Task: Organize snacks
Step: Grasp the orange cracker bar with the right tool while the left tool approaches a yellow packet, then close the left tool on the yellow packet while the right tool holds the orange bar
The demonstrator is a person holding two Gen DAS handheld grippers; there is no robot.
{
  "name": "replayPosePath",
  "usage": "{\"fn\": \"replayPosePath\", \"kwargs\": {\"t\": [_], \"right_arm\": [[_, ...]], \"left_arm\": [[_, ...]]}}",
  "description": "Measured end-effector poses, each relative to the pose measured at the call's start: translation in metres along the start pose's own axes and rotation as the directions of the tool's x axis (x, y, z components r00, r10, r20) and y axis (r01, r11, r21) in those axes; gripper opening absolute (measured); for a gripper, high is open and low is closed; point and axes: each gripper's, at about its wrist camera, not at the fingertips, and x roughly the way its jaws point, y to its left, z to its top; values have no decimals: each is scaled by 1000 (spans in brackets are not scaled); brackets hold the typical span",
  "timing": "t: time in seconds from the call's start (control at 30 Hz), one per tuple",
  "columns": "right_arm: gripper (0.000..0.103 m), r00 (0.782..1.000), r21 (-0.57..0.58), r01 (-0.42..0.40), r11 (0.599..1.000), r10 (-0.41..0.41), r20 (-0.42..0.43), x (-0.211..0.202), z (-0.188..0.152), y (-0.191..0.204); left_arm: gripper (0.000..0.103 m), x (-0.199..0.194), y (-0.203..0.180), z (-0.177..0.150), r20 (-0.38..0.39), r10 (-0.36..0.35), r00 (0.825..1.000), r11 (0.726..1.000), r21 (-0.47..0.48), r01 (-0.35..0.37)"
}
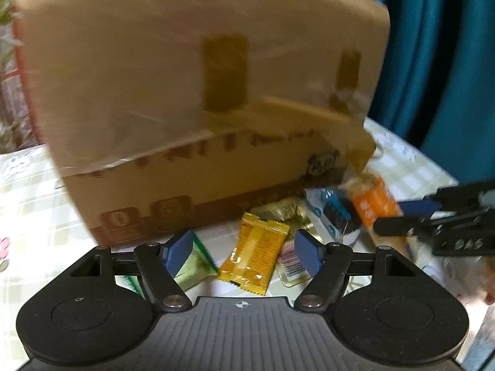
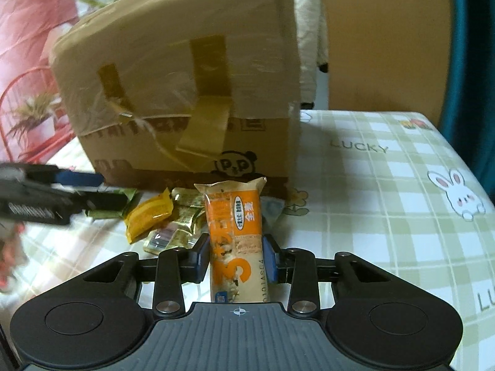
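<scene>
Setting: a home, likely a living or bedroom corner | table (image 2: pixel 386 167) under a green-checked cloth printed with cartoon rabbits and "LUCKY" | teal curtain (image 1: pixel 439 61) behind | pink quilted fabric (image 2: pixel 34 9) and a potted plant (image 2: pixel 37 114) at the side | taped cardboard box (image 2: pixel 185 86) on the table

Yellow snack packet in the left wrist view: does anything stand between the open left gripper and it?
Nothing visible does. The yellow snack packet lies on the tablecloth directly ahead of the open left gripper, on top of the snack pile. The cardboard box stands behind it, not between.
</scene>
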Motion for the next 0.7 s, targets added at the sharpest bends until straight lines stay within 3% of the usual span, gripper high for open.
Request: {"fn": "replayPosePath", "kwargs": {"t": [0.3, 0.4, 0.7], "right_arm": [[32, 1000, 30, -15, 999, 15, 2, 1, -1, -2], [32, 1000, 33, -17, 999, 16, 2, 2, -1, -2], [32, 999, 7, -38, 999, 38, -13, -3, -8, 13]], "left_arm": [[65, 28, -9, -7, -61, 11, 998, 1000, 24, -10], [40, 27, -10, -11, -69, 12, 998, 999, 46, -9], [36, -6, -7, -27, -40, 6, 999, 1000, -30, -7]]}}
